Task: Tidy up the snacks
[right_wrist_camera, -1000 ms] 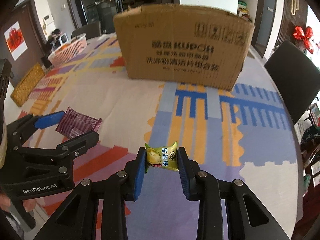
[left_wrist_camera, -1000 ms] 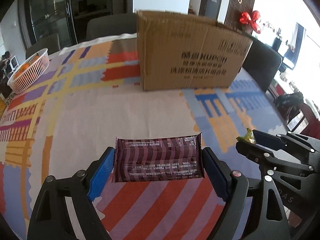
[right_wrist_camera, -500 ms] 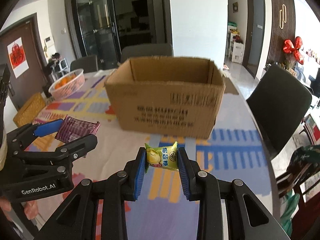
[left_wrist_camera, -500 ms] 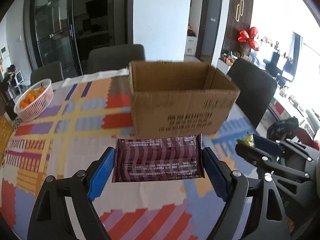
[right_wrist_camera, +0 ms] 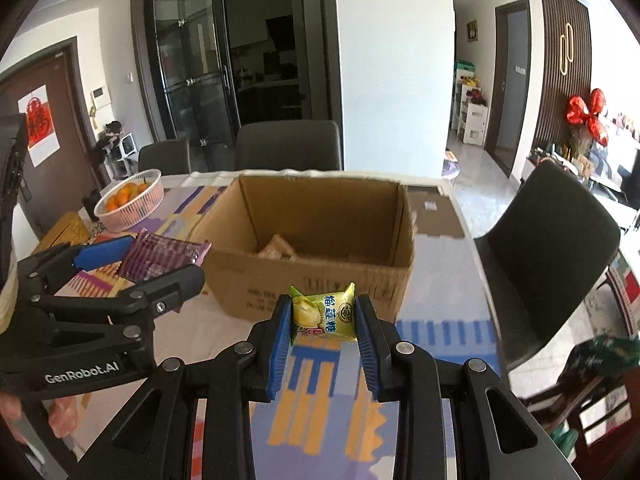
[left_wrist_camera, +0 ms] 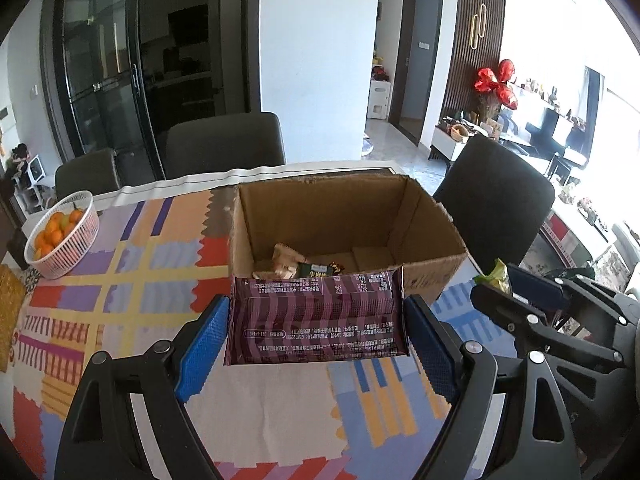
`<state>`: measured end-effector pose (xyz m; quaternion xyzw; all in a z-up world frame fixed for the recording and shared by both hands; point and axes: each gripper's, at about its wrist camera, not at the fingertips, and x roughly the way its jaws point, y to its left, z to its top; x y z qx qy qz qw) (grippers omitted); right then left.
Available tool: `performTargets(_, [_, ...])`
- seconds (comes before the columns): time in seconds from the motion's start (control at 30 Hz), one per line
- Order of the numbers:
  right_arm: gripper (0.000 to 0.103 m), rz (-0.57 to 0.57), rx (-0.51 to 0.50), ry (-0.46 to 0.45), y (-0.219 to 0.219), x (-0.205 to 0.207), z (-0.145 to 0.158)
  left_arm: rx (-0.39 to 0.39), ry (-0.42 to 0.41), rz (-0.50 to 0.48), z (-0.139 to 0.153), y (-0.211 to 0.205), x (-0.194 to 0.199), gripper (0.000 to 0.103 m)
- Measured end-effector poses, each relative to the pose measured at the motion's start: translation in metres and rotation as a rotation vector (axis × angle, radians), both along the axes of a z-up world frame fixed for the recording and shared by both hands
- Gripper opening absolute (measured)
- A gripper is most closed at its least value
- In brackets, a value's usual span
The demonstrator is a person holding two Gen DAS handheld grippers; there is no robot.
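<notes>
My left gripper (left_wrist_camera: pixel 316 320) is shut on a purple striped snack packet (left_wrist_camera: pixel 316 318) and holds it in the air just before the near wall of an open cardboard box (left_wrist_camera: pixel 436 276). The box holds a few snack packets (left_wrist_camera: pixel 286 262). My right gripper (right_wrist_camera: pixel 323 314) is shut on a small yellow durian candy (right_wrist_camera: pixel 324 314), raised in front of the same box (right_wrist_camera: pixel 320 276). The left gripper (right_wrist_camera: pixel 132 264) with its purple packet (right_wrist_camera: pixel 160 256) shows at the left of the right wrist view. The right gripper and candy (left_wrist_camera: pixel 496 276) show at the right of the left wrist view.
The box stands on a table with a colourful patterned cloth (left_wrist_camera: pixel 132 292). A white basket of oranges (left_wrist_camera: pixel 60 236) sits at the far left. Dark chairs (left_wrist_camera: pixel 224 144) stand behind the table and one (right_wrist_camera: pixel 548 248) at its right side.
Both grippers have risen with their snacks, so the views now look down into the open box and its contents show. Both grips are unchanged.
</notes>
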<state>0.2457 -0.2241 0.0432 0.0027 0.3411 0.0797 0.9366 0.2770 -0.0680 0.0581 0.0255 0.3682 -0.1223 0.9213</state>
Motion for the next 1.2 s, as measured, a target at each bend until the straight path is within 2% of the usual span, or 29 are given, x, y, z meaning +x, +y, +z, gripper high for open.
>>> performTargets(0.13, [0.032,0.001,-0.009,-0.014,-0.004,0.016,0.011,0.027,-0.016,0.004,0.008,-0.004,0.015,0.087])
performTargets(0.33, [0.032,0.001,0.015,0.015,-0.009,0.051,0.016,0.043,-0.003,0.017,0.013,-0.004,0.044,0.087])
performTargets(0.4, [0.033,-0.004,0.022,0.024,-0.01,0.06,0.015,0.026,0.021,0.02,0.011,-0.003,0.056,0.087])
performTargets(0.73, [0.033,-0.011,0.065,0.104,-0.013,0.112,-0.001,0.056,0.068,0.029,-0.002,-0.007,0.093,0.09])
performTargets(0.87, [0.051,-0.058,0.057,0.12,-0.017,0.118,-0.006,0.094,0.059,0.067,-0.005,-0.004,0.095,0.096])
performTargets(0.97, [0.053,-0.072,0.036,0.129,-0.02,0.114,-0.008,0.121,0.029,0.099,-0.007,-0.001,0.087,0.103])
performTargets(1.03, [0.057,-0.083,0.013,0.124,-0.019,0.109,-0.008,0.133,0.024,0.103,-0.008,-0.002,0.083,0.103])
performTargets(1.2, [0.059,-0.09,0.023,0.105,-0.023,0.094,-0.003,0.097,0.02,0.117,-0.005,0.004,0.062,0.103])
